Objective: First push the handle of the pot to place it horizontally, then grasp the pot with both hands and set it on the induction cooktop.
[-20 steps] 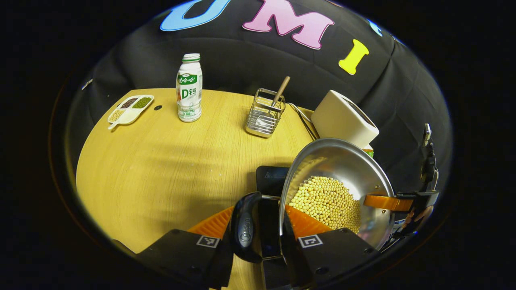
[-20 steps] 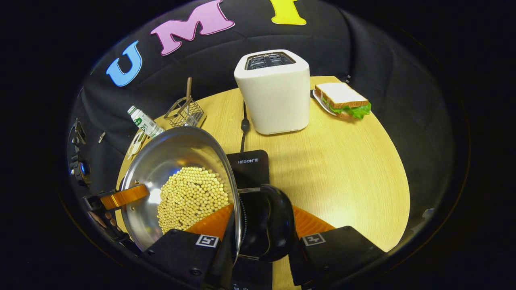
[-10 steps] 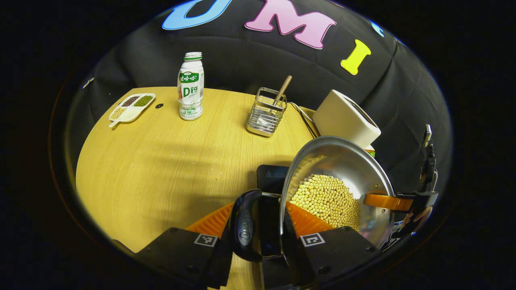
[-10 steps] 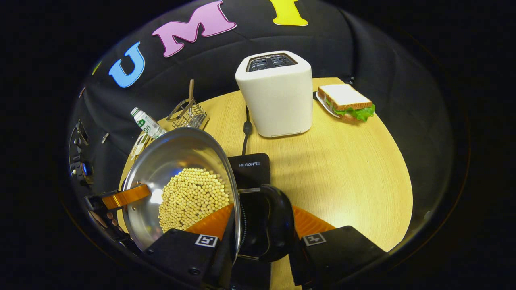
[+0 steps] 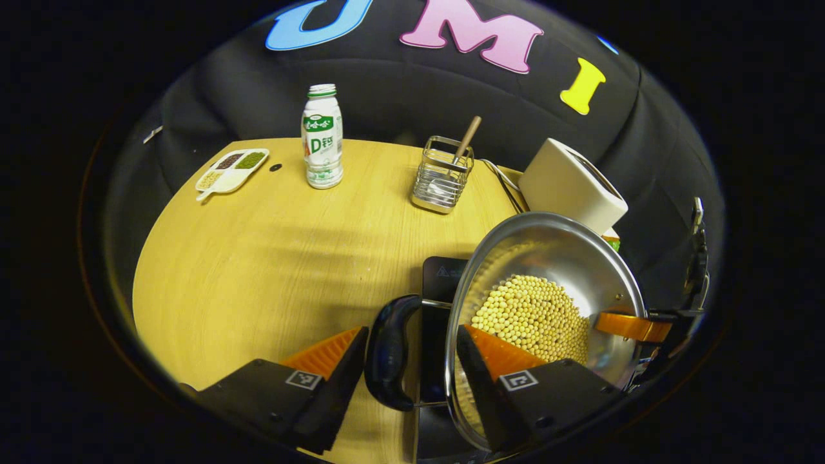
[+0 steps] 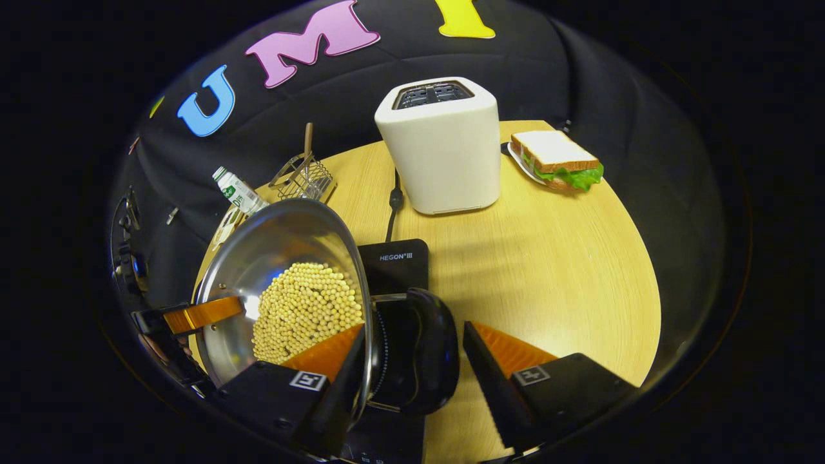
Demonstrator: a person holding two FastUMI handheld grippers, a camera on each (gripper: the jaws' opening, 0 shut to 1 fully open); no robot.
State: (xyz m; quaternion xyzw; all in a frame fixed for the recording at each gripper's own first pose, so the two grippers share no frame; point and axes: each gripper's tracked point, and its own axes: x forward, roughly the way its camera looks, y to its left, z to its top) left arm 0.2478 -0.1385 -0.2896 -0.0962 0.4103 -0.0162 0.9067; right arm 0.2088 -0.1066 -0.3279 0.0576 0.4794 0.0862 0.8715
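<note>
Left gripper view: spread left tongs (image 5: 409, 361) straddle the pot's (image 5: 548, 258) black handle (image 5: 390, 351); right tongs (image 6: 412, 357) likewise spread around theirs.

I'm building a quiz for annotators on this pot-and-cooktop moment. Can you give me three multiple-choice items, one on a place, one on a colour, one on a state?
1. Where does the sandwich sit?
A. on a plate beside the toaster
B. inside the wire basket
C. in the pot

2. What colour are the pot's handles?
A. red
B. black
C. white

3. How stands the right gripper?
A. shut on the bottle
B. open, fingers apart around the handle
C. shut on the toaster cord

Answers:
1 A, the sandwich lies on a plate right of the toaster.
2 B, both loop handles are glossy black.
3 B, gaps show either side of the handle.
</note>
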